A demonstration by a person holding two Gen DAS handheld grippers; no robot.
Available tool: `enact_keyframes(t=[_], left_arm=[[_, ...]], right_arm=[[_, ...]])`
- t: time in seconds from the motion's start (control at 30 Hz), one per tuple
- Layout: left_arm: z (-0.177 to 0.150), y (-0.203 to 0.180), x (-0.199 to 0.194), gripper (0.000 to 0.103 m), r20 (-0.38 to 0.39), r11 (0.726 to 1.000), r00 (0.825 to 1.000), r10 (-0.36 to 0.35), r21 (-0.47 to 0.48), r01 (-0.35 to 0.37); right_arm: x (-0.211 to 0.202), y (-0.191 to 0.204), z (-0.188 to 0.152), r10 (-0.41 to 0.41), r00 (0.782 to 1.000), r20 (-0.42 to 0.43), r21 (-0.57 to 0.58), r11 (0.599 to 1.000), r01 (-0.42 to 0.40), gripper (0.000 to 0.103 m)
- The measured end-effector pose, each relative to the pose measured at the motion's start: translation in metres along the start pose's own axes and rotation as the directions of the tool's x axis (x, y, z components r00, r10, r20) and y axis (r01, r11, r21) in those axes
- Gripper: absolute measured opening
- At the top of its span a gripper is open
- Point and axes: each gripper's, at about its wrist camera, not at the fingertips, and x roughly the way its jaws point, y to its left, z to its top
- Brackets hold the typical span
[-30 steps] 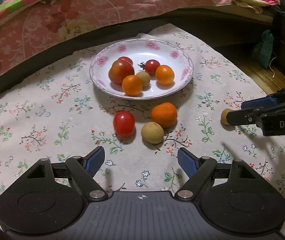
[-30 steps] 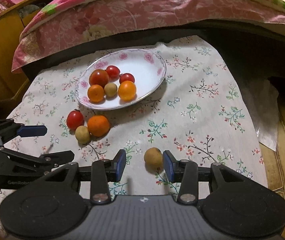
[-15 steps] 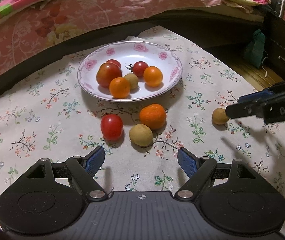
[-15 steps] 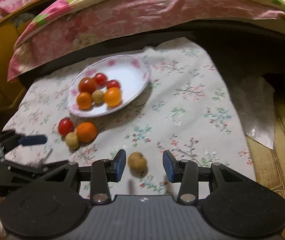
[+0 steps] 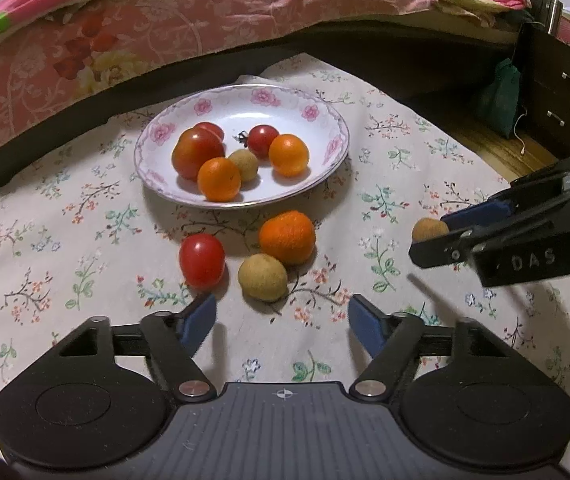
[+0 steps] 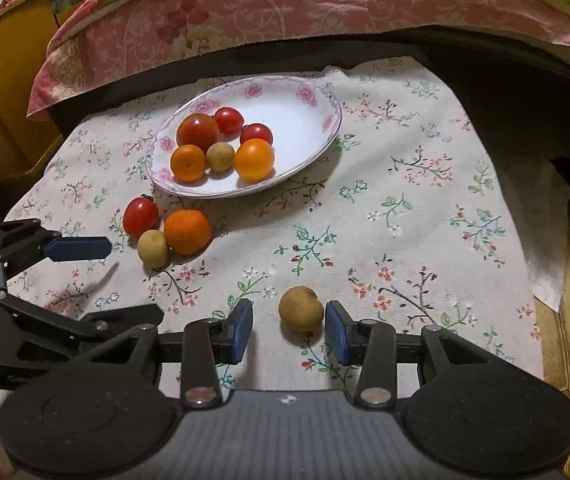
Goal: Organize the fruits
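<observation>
Right tool [image 6: 289, 322]: jaws fairly narrow, one blue pad either side of the lone brown fruit [image 6: 300, 308] at lower centre of its view. A gap shows on the left side; the right pad is close, and I cannot tell whether it touches. Nothing is gripped yet.
Left tool [image 5: 281, 320]: jaws have just been closing in but stand wide, with nothing between them. They hang over bare cloth at the bottom of its view.
Nearest fruit: a second brown fruit [image 5: 262, 277] lies just beyond the left tool, touching the loose orange [image 5: 287, 236]. The loose tomato [image 5: 202, 260] sits just left of them.
Plate [image 5: 327, 120]: upper centre, past the loose cluster. It holds tomatoes, two oranges and a small brown fruit, with bare room on its right half.
Bench: covered by a flowered cloth [image 5: 385, 200], with a bed behind.
Doing it well: I'd centre the lone brown fruit between the pads before squeezing. Close gently, since it is round and could roll or squirt out. Then lift clear and carry it to the plate's bare side.
</observation>
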Motion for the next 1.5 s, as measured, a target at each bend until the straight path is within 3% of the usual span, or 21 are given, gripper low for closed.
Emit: enact_keyframes(t=[0.17,0.5,0.83,1.3,1.5], left_arm=[[0.006,-0.002,0.008,0.065,0.007,1.000,1.000,-0.009,-0.016,0.009],[0.009,0.005,0.020,0.061,0.003,1.000,1.000,0.018,-0.022,-0.018],[0.011,0.007,0.016,0.040,-0.004,1.000,1.000,0.011,-0.026,-0.011],[0.011,0.005,0.019,0.041,-0.004,0.999,1.000,0.029,-0.025,-0.029],[0.008,0.004,0.013,0.035,-0.014,0.999,0.999,0.040,-0.020,-0.040]], right_arm=[[0.001,0.000,0.000,-0.006,1.000,-0.005,-0.002,1.000,0.006,0.035],[0.002,-0.006,0.000,-0.001,1.000,-0.014,0.012,1.000,0.001,0.034],[0.001,-0.004,0.001,0.006,1.000,-0.012,0.005,1.000,-0.006,0.033],[0.007,-0.002,0.000,-0.013,1.000,-0.018,-0.013,1.000,0.013,0.030],[0.005,0.000,-0.001,-0.015,1.000,-0.013,-0.018,1.000,0.015,0.026]])
